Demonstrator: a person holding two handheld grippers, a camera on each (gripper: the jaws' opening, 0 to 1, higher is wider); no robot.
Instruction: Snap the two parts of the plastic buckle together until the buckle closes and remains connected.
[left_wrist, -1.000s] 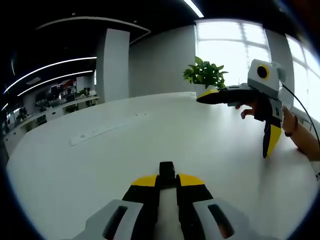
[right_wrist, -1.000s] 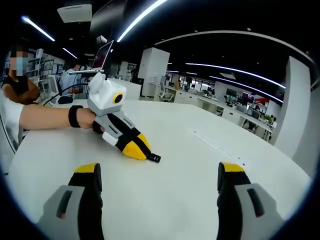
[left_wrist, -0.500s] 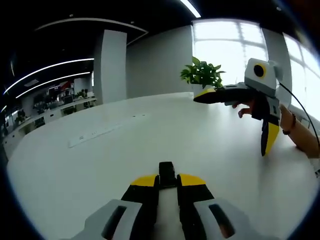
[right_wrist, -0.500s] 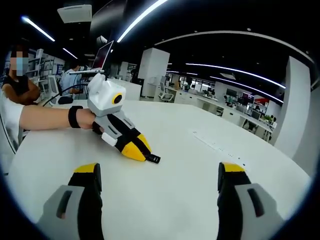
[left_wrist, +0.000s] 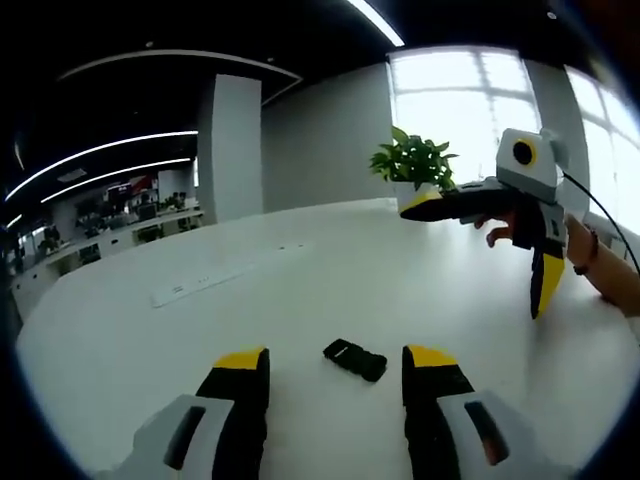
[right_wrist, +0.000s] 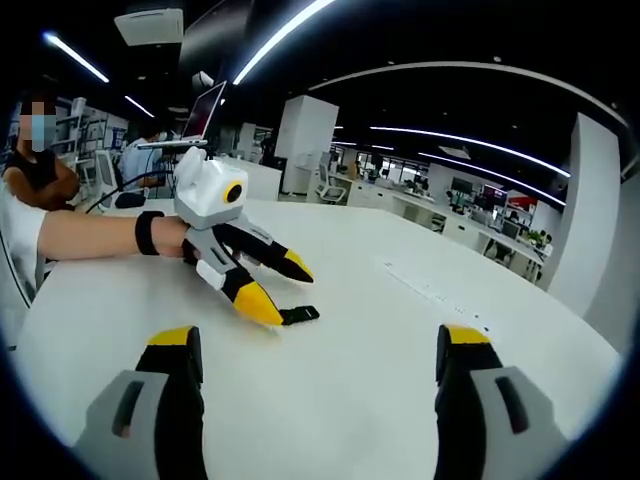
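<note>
Your left gripper (left_wrist: 335, 365) has its jaws spread wide, and the black buckle (left_wrist: 355, 359) lies flat on the white table (left_wrist: 300, 300) between the yellow tips, touching neither. Your right gripper (right_wrist: 318, 355) is also spread wide and holds nothing, well apart from the buckle.

A broad white worktop (left_wrist: 330, 290) with a rounded edge carries everything, its surface smooth and glossy. A small black plastic buckle (left_wrist: 355, 359) lies flat on it, and in the right gripper view the buckle (right_wrist: 299, 315) rests on the bare white surface. Farther back a long, flat white strip (left_wrist: 215, 282) lies along the worktop, well apart from the buckle, and a potted green plant (left_wrist: 414, 166) stands at the far edge near the window.
</note>
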